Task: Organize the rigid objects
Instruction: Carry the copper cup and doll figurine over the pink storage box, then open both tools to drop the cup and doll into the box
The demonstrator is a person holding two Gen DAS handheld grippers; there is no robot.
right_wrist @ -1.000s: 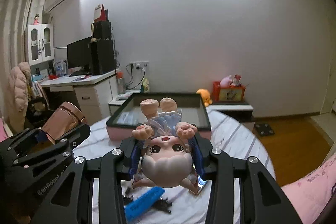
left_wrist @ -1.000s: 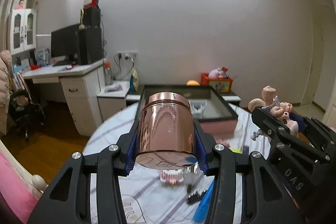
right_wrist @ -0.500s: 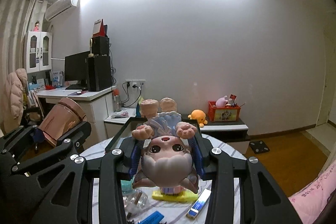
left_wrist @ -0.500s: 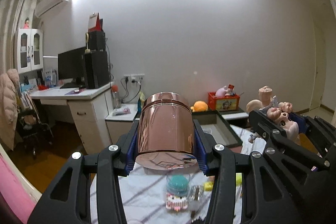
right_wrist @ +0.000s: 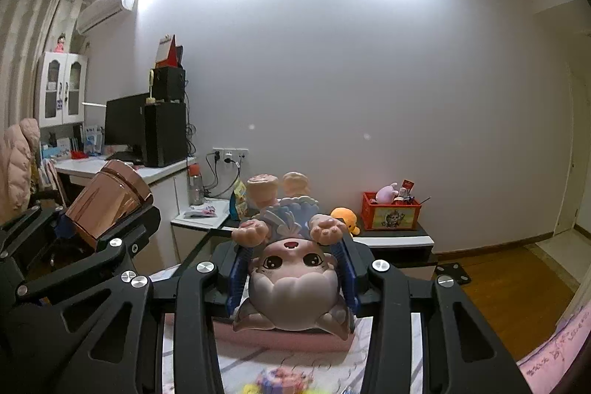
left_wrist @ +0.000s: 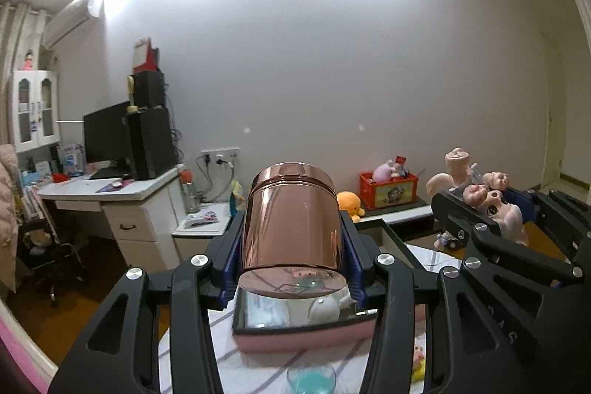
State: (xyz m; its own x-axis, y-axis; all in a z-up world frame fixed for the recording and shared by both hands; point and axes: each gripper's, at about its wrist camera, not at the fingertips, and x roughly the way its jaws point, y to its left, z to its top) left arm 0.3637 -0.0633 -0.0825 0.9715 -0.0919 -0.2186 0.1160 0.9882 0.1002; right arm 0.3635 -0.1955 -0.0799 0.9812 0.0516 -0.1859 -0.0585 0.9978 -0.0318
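A: We hold the left claw (left_wrist: 291,261) clenched on a copper canister (left_wrist: 291,220), gripped by its sides between the blue pads (left_wrist: 352,268), lifted above the table (left_wrist: 221,349). Directly under it sits the pink tray (left_wrist: 303,338), its dark rim close to the near part of the table.

B: And the right claw (right_wrist: 291,277) is clamped on a cat figurine (right_wrist: 293,283), which hangs upside down, paws and feet pointing away from us. From the left wrist view we see that same figurine (left_wrist: 495,205) off to the right of the canister, the two claws side by side but apart.

A: What is in the tray? We make out a white rounded object (left_wrist: 325,307) near its near right corner; the rest of the floor looks glossy and bare, though the canister hides part of it.

B: In front of the tray, toward the table's near edge, stands a small clear cup with a teal bottom (left_wrist: 311,377), and a yellow toy (left_wrist: 417,362) lies just right of it. In our right view a colourful blurred toy (right_wrist: 280,381) sits at the near edge; we cannot tell what it is.

A: Left of the table the wooden floor (left_wrist: 110,290) lies open toward the white desk (left_wrist: 122,205).

B: On the right, open floor (right_wrist: 506,279) too, with a pink bed (right_wrist: 557,353) at the corner.
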